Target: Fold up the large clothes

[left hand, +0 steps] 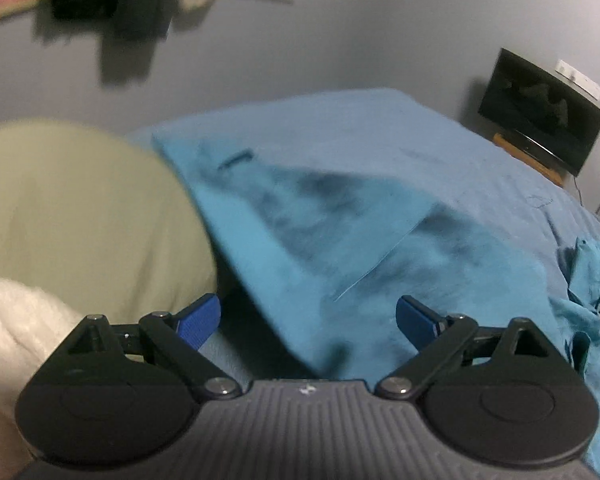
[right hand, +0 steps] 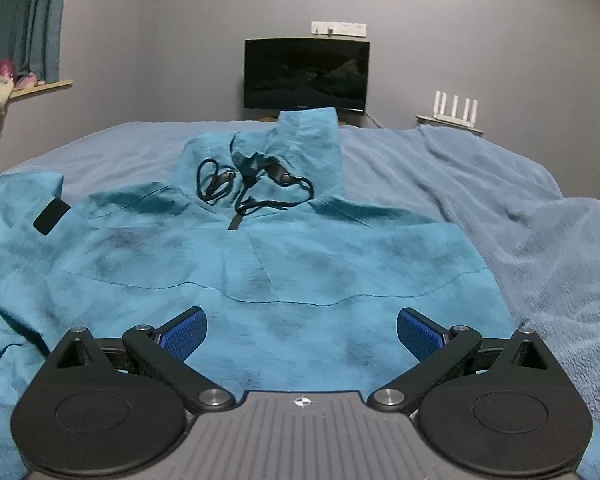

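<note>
While both tools stand spread wide and empty, one teal hooded jacket [right hand: 284, 264] lies spread flat on the bed [right hand: 480, 184], its hood toward the far wall. The left tool [left hand: 308, 322] and the right tool [right hand: 302, 330] each carry two ribbed blue pads [right hand: 182, 336]. The jacket's cloth is mottled with darker patches; one black drawcord [right hand: 252, 192] loops at the collar. The bed cover [left hand: 420, 128] looks soft and fleecy. One dark flat monitor [right hand: 306, 74] stands beyond. One pale green rounded cushion [left hand: 72, 208] is blurred.

jacket [right hand: 284, 264] on bed [right hand: 480, 184], monitor [right hand: 306, 74] behind
</note>
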`<move>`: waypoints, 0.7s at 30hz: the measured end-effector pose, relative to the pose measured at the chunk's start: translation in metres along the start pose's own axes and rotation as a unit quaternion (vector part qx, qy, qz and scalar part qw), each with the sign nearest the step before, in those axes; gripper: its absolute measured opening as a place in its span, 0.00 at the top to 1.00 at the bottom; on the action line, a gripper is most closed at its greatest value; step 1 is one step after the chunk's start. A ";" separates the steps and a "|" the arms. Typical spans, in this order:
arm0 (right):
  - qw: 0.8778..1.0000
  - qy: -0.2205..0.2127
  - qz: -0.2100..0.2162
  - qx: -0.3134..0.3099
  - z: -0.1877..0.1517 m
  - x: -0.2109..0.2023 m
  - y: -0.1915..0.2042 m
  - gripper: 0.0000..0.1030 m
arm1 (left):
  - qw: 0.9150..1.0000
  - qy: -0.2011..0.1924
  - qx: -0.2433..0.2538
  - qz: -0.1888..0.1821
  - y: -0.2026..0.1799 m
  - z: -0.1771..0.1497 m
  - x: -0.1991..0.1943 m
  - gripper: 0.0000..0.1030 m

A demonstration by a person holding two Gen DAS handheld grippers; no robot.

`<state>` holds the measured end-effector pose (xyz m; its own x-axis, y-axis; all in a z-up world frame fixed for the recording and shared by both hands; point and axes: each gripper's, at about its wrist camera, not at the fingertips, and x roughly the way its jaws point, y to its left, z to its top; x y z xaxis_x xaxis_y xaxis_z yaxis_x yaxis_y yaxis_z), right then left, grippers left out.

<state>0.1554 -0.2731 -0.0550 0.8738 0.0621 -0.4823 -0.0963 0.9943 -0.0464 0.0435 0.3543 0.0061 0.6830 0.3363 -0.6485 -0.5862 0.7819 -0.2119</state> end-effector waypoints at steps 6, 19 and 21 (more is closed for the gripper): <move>1.000 -0.005 0.004 -0.004 -0.004 0.003 -0.002 0.00 | 0.999 -0.010 -0.040 -0.013 0.026 0.007 0.038 0.09; 1.000 -0.008 0.003 -0.010 -0.007 0.014 0.003 0.01 | 0.994 -0.026 -0.098 -0.033 0.039 0.034 0.083 0.91; 1.000 -0.011 0.005 -0.016 -0.007 0.012 0.005 0.01 | 0.993 -0.047 -0.099 -0.040 0.038 0.033 0.071 0.94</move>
<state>0.1623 -0.2682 -0.0673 0.8832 0.0752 -0.4629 -0.1211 0.9901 -0.0703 0.0842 0.4258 -0.0239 0.7630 0.3322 -0.5544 -0.5966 0.6921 -0.4063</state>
